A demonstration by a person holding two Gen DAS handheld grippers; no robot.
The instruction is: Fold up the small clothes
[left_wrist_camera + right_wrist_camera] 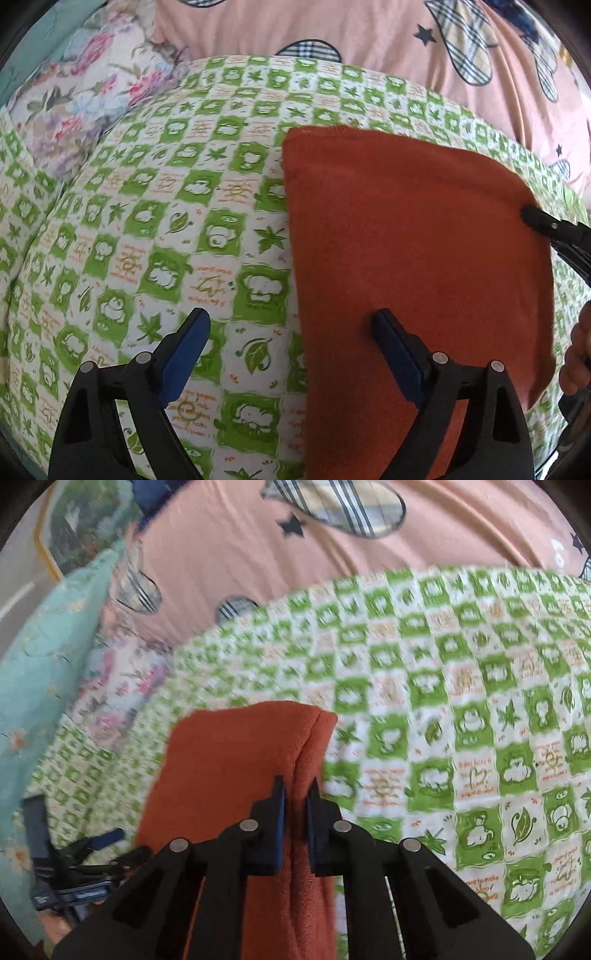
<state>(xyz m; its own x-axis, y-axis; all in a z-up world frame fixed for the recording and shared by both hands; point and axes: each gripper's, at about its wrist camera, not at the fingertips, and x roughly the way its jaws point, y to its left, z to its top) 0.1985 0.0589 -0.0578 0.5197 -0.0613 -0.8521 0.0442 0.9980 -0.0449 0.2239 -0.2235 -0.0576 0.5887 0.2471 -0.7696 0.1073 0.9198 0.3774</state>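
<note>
Rust terry cloth (236,760) pinched in right gripper (295,794) fingers; left gripper (291,325) fingers apart.

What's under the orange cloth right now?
The orange cloth lies on the green checked sheet, which shows around its edges. Whatever lies beneath its middle is covered. The right gripper pinches its edge; the left gripper hangs open above it.
</note>
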